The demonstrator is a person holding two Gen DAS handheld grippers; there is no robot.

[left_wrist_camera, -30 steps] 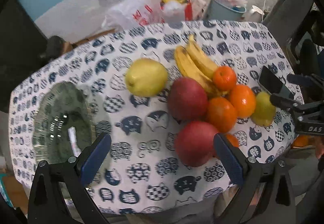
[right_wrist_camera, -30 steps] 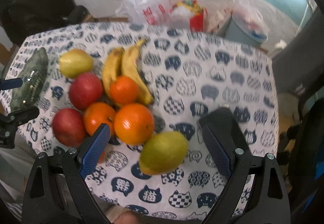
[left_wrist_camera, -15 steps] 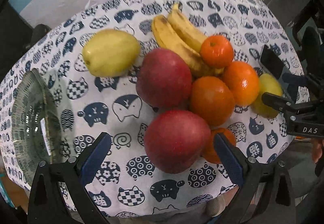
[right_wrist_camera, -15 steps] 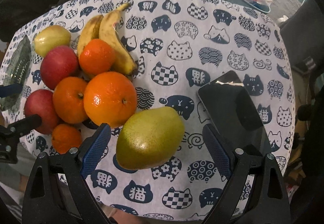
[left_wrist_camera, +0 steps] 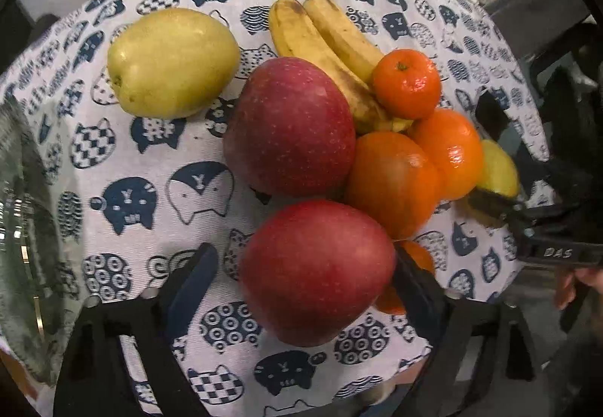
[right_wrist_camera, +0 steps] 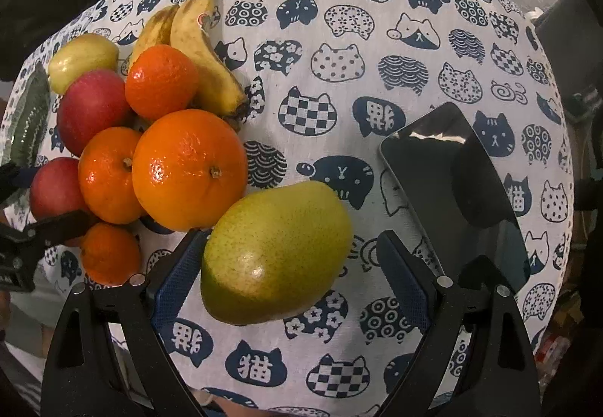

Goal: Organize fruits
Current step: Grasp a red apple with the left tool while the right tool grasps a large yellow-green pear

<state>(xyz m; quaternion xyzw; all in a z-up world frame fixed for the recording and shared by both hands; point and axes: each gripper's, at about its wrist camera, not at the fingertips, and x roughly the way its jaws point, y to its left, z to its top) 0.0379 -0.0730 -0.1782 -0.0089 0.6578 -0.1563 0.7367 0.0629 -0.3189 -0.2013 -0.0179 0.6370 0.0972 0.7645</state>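
left claw [left_wrist_camera: 301, 277] closing around the near red apple [left_wrist_camera: 316, 272], pads not pinching; right claw [right_wrist_camera: 288, 272] spread around the green pear [right_wrist_camera: 275, 253].

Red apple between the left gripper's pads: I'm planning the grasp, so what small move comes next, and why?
Probably finish closing. The left gripper already straddles the near red apple; its jaws are closing, one pad not yet touching.

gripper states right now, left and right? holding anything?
Left gripper: jaws closing around the near red apple, no firm grip visible yet.
Right gripper: open, straddling the green pear, not gripping it.
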